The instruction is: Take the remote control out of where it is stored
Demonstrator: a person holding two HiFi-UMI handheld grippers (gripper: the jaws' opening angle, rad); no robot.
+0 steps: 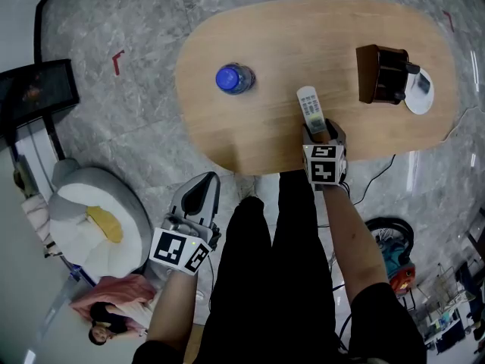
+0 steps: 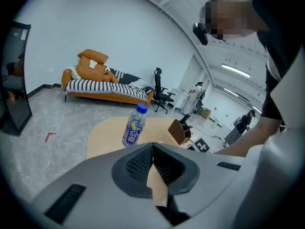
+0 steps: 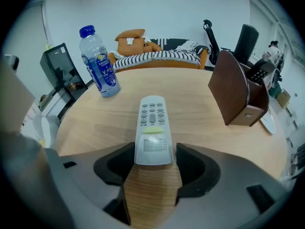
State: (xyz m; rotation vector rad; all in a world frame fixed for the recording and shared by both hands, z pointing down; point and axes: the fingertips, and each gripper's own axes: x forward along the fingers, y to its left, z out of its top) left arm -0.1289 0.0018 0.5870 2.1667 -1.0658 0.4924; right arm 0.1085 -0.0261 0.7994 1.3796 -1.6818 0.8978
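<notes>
A white remote control point(image 1: 310, 109) point(image 3: 152, 128) lies lengthwise on the oval wooden table point(image 1: 303, 36), buttons up, near the front edge. My right gripper point(image 1: 317, 131) point(image 3: 153, 160) is shut on its near end, one pad on each long side. The brown wooden holder point(image 1: 383, 74) point(image 3: 238, 97) stands to the right on the table, with a dark remote point(image 3: 259, 70) sticking out of it. My left gripper point(image 1: 201, 192) point(image 2: 152, 147) hangs shut and empty off the table's near left side, above the floor.
A water bottle point(image 1: 233, 79) point(image 2: 135, 124) point(image 3: 99, 63) with a blue cap stands on the table's left part. A white round dish point(image 1: 419, 91) lies beside the holder. On the floor are a grey cushion seat point(image 1: 91, 218) and a dark screen point(image 1: 38, 89).
</notes>
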